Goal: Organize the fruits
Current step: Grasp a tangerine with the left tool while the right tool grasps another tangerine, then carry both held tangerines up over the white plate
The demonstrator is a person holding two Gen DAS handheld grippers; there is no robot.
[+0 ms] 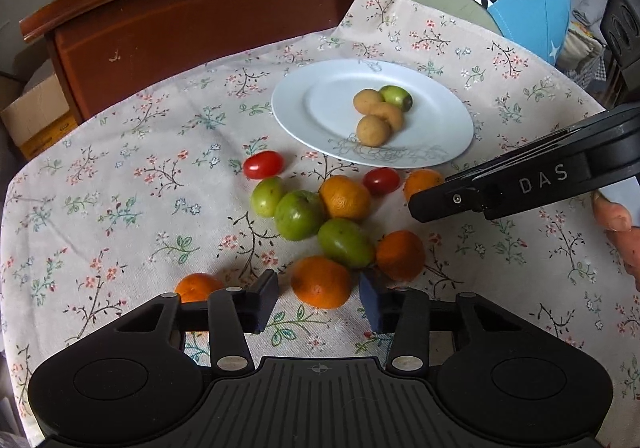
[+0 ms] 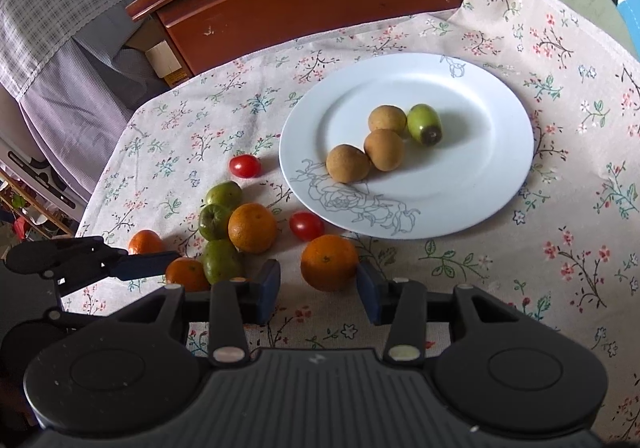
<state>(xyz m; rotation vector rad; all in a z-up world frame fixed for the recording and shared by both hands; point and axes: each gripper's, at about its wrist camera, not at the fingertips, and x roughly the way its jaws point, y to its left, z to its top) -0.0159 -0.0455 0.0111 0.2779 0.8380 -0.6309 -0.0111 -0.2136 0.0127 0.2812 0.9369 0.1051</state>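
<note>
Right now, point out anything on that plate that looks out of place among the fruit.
One green fruit lies on the white plate against three brown fruits, the only green one there. The other green fruits sit on the tablecloth among the oranges. Nothing looks spilled or damaged.

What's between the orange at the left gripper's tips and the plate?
Left wrist view: a green fruit, then a second orange, a cherry tomato beside it.

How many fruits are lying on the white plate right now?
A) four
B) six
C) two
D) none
A: the white plate holds three brown round fruits and one green fruit; the oranges and tomatoes lie off it on the cloth.
</note>
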